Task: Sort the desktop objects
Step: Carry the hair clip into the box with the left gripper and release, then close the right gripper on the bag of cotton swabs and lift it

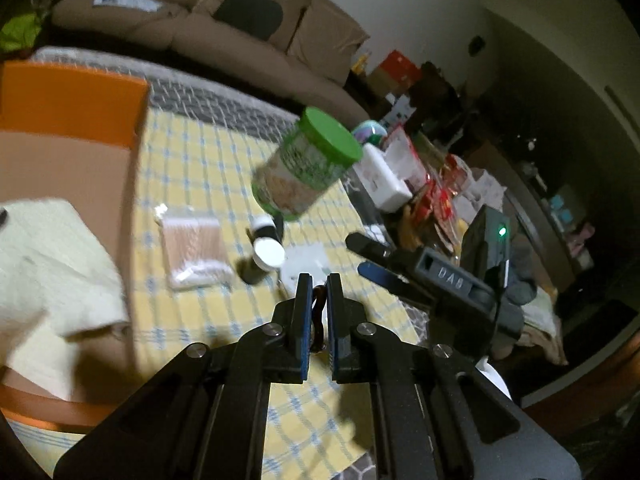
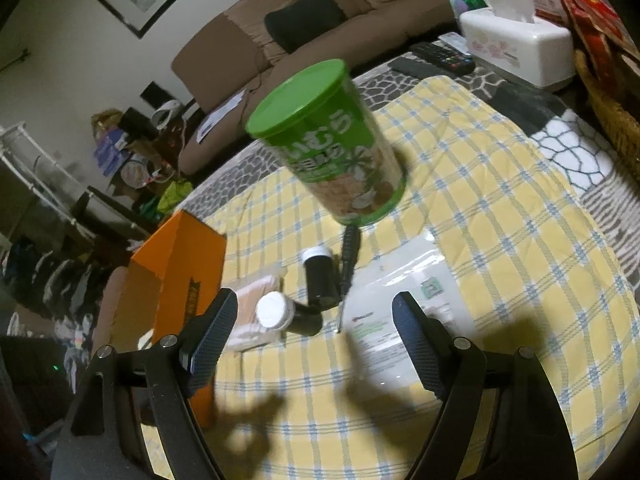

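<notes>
Clearly the left tool (image 1: 319, 280) is clamped narrow on a thin, dark brown looped item (image 1: 318, 312), too small and blurred to identify, held above the yellow checked cloth (image 1: 192, 152) that covers the desk. The right tool (image 2: 316, 312) stands wide with nothing between its pads, pointing down at the cluttered middle of the cloth. Ahead of it stands a green-lidded canister (image 2: 328, 144), upright on the cloth. Just in front of the canister lie two dark bottles with white caps (image 2: 296, 308), touching each other, with a black screwdriver (image 2: 347, 268) beside them. A clear packet of cotton swabs (image 2: 256, 312) lies to their left, a clear plastic bag with paper inside (image 2: 404, 292) to their right. An orange box (image 2: 180, 268) sits at the cloth's left edge; in the left wrist view a pale yellow cloth (image 1: 52, 264) rests in it.
</notes>
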